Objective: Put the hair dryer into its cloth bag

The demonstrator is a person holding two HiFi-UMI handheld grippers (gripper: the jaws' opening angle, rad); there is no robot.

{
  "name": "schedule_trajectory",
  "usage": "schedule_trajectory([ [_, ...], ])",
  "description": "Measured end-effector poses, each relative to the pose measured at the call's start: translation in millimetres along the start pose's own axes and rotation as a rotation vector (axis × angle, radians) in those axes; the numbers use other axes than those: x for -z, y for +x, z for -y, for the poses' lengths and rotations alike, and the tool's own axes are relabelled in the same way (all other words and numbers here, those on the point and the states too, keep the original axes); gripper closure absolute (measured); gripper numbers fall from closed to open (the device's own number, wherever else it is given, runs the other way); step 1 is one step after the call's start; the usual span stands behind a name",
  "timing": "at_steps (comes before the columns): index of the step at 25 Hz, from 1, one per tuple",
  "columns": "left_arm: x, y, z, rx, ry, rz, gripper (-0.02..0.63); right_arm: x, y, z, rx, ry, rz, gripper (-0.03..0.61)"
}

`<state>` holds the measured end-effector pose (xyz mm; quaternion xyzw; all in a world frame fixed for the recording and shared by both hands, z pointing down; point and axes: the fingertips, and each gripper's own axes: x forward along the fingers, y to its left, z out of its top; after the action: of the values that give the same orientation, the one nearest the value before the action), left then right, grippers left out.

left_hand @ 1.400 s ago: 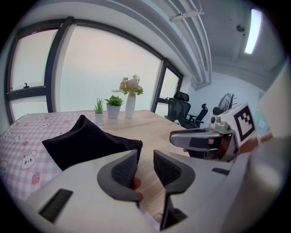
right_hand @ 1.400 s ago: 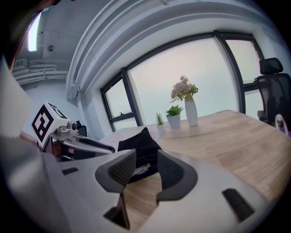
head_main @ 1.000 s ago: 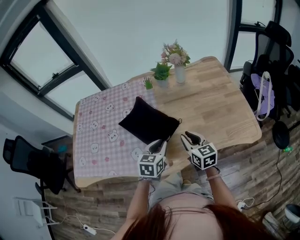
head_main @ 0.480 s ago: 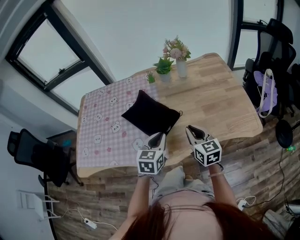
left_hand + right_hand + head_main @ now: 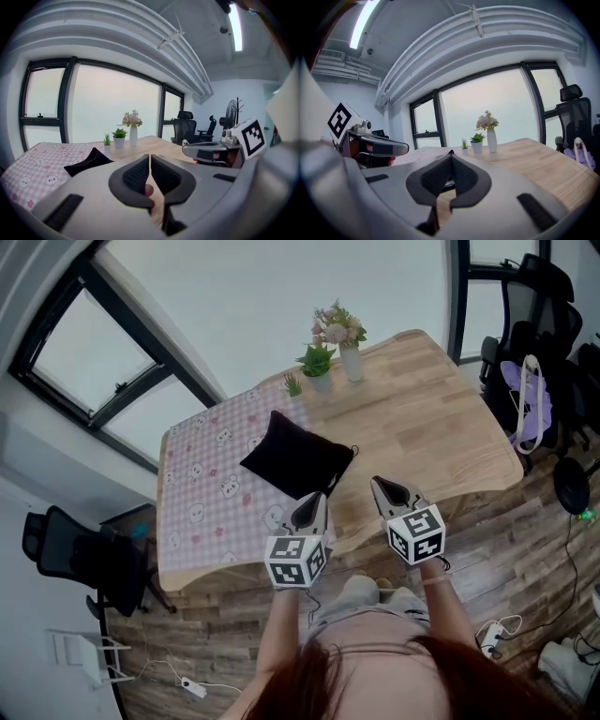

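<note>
Black cloth bag (image 5: 298, 457) lies on the wooden table (image 5: 441, 432), partly over the pink bear-print cloth (image 5: 202, 498), at 12 o'clock from the left gripper (image 5: 314, 500) and 10 o'clock from the right gripper (image 5: 380, 487). Both grippers' jaws have just closed together, with nothing between them.

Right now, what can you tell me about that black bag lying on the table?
The black bag looks like soft, matte dark cloth, roughly square and lying turned like a diamond. It seems slightly plump, but what is inside cannot be seen. A short cord shows at its right corner. It rests partly on the pink checked tablecloth, its right part over the bare wooden table. Neither the left gripper nor the right gripper touches it.
</note>
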<state>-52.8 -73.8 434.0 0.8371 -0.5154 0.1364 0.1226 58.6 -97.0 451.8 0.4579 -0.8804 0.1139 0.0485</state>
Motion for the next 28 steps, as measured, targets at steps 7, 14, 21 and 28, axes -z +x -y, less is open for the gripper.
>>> schedule_trajectory([
  [7,-30.0,-13.5,9.0,0.02,0.035,0.069,0.598,-21.0,-10.8,-5.1,0.008,-0.028,0.044,0.578],
  [14,-51.2,-35.1,10.6,0.062,0.059,0.123,0.598,-46.3,-21.1,-19.6,0.038,-0.091,0.093,0.578],
  [21,-58.5,-69.1,-1.3,0.077,0.054,0.147,0.598,-57.5,-27.8,-50.2,0.066,-0.096,0.098,0.578],
  [28,-62.5,-105.4,-7.4,0.088,0.057,0.185,0.598,-68.0,-42.3,-80.3,0.083,-0.114,0.126,0.578],
])
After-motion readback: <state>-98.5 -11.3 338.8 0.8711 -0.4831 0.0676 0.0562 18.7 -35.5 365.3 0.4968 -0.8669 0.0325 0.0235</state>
